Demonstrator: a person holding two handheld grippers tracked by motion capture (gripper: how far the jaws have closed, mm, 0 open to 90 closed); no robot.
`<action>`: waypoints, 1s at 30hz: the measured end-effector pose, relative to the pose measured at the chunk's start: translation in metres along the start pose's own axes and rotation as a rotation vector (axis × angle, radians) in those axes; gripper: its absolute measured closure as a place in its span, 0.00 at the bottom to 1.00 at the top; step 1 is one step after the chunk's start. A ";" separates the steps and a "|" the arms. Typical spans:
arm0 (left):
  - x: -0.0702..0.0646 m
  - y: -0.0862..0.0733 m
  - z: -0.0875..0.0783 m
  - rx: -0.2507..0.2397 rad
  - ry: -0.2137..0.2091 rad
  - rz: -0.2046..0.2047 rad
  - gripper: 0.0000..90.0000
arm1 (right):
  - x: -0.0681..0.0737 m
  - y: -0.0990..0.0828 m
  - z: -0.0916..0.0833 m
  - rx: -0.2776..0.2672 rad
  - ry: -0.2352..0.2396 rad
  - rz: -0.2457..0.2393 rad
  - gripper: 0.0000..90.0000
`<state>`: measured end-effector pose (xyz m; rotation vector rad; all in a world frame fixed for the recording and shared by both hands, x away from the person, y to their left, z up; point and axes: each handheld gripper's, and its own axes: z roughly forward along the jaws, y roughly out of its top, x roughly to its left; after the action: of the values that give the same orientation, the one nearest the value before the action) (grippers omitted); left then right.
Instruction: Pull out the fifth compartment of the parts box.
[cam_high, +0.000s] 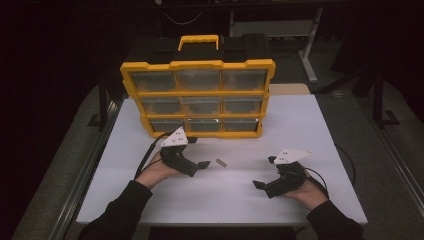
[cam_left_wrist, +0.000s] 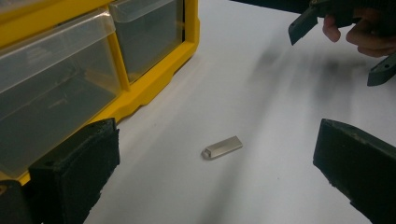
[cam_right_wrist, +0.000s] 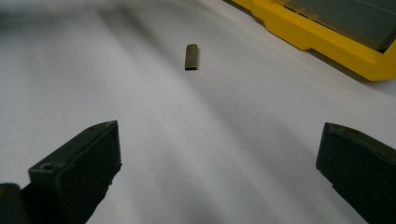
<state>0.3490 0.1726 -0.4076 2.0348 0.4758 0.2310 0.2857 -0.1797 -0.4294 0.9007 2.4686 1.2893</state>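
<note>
Brushed metal marks the small flat stick (cam_high: 220, 162), probably a USB drive, which lies alone on the white counter (cam_high: 300, 130), just in front of the yellow drawer organizer (cam_high: 197, 97). It appears to have been set out in the open so that it can be reached from either side. The left gripper (cam_high: 203, 164) is held low with its fingers (cam_left_wrist: 74, 172) spread wide and pointed at the stick, evidently to straddle it. In the left gripper view the stick (cam_left_wrist: 223, 147) is seen between the two fingers but ahead of them, untouched. The right gripper (cam_high: 257, 185) is kept farther off, its fingers (cam_right_wrist: 77, 170) likewise wide and empty, with the stick (cam_right_wrist: 192, 56) well ahead of them.
</note>
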 end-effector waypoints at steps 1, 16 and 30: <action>0.000 0.000 0.001 -0.003 -0.001 0.000 0.00 | 0.000 0.000 0.000 0.000 0.000 -0.001 0.00; 0.001 0.006 0.009 -0.009 -0.003 0.001 0.00 | 0.000 0.000 0.000 0.002 0.001 -0.001 0.00; 0.004 0.011 0.019 -0.010 -0.005 0.004 0.00 | -0.004 0.001 0.003 0.012 0.019 0.001 0.00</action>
<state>0.3621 0.1551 -0.4076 2.0260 0.4670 0.2302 0.2907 -0.1796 -0.4307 0.8969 2.4926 1.2908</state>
